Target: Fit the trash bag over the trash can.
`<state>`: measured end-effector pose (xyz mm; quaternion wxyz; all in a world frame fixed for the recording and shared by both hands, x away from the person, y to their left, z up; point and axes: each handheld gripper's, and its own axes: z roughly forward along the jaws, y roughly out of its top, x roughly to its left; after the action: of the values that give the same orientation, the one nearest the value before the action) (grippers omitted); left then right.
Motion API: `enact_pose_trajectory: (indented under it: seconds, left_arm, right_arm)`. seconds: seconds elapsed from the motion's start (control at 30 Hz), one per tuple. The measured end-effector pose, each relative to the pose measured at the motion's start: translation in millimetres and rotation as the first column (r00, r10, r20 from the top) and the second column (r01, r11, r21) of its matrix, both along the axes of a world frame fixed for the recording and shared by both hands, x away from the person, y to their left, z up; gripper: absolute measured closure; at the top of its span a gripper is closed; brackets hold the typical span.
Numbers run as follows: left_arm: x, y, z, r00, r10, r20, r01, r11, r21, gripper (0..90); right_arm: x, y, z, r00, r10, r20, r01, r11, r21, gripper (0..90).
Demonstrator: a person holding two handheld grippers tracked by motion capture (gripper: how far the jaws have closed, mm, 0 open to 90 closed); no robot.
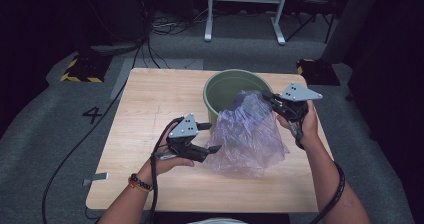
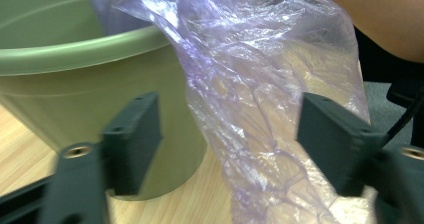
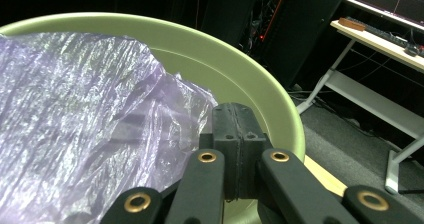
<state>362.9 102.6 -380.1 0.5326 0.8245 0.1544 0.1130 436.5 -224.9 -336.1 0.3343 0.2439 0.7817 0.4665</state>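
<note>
Right claw [image 1: 270, 100]: my jaws were pressed together on the upper edge of the purple plastic bag [image 1: 247, 136], pinching it over the right rim of the green bucket [image 1: 220, 91]; in the right gripper view the two pads met flat with the film caught at their base, just above the bucket rim.
Left claw [image 1: 212, 138]: my jaws stood apart, with nothing pressed between them; in the left gripper view the bag hung in the gap between the two pads, and neither pad pressed on it.
Left claw place: it sat low over the surface [image 1: 150, 114], at the near left of the bag and just near of the bucket's wall, pointing right.
Bag: it was thin, see-through and crinkled, draped from the bucket's rim down the near right outside of the bucket and spread onto the surface, where its lower part lay bunched.
Bucket: it stood upright on the far middle of the surface, mouth open; part of the bag's top edge lay over the rim and dipped inside.
Hands: my left hand [image 1: 167, 161] gripped its tool from the near side; my right hand [image 1: 310, 124] held its tool at the right of the bucket.
Surface: it was pale wood, with grey floor around it.
</note>
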Motion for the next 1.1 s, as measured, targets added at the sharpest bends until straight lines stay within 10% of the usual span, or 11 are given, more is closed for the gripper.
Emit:
enact_pose_trajectory:
  seconds: [0.27,0.67,1.1]
  left_arm:
    - [1.6,-15.4,-0.9,0.9948,-0.011,0.102,0.004,0.9977,0.067,84.8]
    - [1.4,-19.7,12.8,0.9902,0.015,0.139,-0.016,0.9999,0.003,89.5]
    - [3.7,-16.3,18.4,0.9918,0.046,0.119,-0.042,0.9987,-0.03,89.5]
  right_arm:
    - [-4.5,-0.7,-1.5,0.9998,0.013,0.015,-0.013,1.0,0.013,88.8]
    - [-23.5,-17.4,6.9,0.9977,0.035,0.058,-0.038,0.997,0.064,52.4]
    - [-76.4,-30.7,13.3,0.9821,0.178,0.061,-0.179,0.984,0.01,29.3]
